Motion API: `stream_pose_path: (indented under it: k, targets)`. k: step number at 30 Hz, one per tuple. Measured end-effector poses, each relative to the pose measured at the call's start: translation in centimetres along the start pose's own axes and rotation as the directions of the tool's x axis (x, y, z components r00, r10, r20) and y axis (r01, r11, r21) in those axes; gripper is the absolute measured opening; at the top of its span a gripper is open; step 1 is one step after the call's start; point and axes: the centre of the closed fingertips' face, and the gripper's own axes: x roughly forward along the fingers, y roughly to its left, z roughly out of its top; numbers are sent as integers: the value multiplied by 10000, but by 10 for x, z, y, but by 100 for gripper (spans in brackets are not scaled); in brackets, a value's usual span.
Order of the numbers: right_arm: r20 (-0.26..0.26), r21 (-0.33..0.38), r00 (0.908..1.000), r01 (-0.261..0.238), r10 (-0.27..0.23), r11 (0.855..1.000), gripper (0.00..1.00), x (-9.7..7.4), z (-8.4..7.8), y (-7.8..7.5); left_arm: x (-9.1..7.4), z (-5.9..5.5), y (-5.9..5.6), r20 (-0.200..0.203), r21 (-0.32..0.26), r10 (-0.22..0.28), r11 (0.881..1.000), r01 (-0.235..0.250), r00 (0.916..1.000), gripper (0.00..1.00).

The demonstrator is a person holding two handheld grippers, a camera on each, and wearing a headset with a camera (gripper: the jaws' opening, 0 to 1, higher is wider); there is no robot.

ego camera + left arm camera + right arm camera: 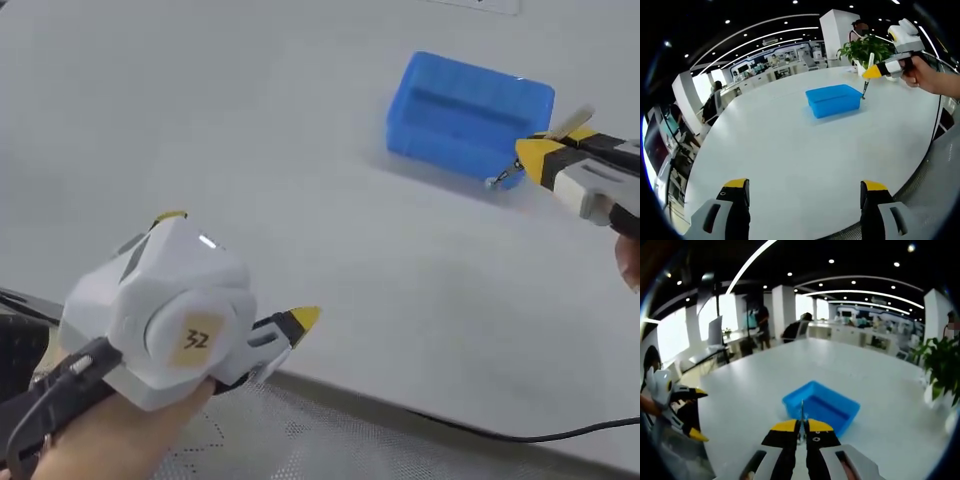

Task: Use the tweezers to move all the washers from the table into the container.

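Observation:
A blue open container [468, 115] sits on the white table [300, 150]. My right gripper [535, 155] hovers at the container's near right corner, shut on thin metal tweezers [503, 177] whose tips point down beside the rim. In the right gripper view the tweezers [801, 412] stick out from the shut right gripper [801, 426] over the container [825, 407]. Whether the tips hold a washer I cannot tell. My left gripper [238, 267] is low at the table's near edge, open and holding nothing; its jaws stand wide apart in the left gripper view [805, 187].
A black cable [520, 435] runs along the table's near edge, above a mesh surface [300, 440]. A potted plant [865, 50] stands beyond the container [834, 100]. The left gripper [700, 413] comes in from the left of the right gripper view.

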Motion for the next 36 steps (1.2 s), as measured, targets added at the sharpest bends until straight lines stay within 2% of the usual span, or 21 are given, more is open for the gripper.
stream_pose_path:
  k: [14, 18, 26, 36]
  targets:
    - [417, -330, 9988, 263, -249, 9991, 2, 14, 19, -23, 0, -1, 0, -69, 7, 45, 10000, -45, 10000, 94]
    - [446, -406, 9979, 495, -477, 9979, 2, 21, 20, -33, 0, -1, 0, -104, -3, 16, 10000, -16, 9999, 93]
    - [250, -289, 9957, 895, -888, 9956, 2, 38, 15, -54, 1, -2, 0, -146, 37, -24, 10000, 24, 9999, 93]
    - [-522, -695, 9952, 787, -824, 9945, 2, 60, -10, -52, 2, -2, -1, -193, 73, -32, 10000, 33, 9998, 93]
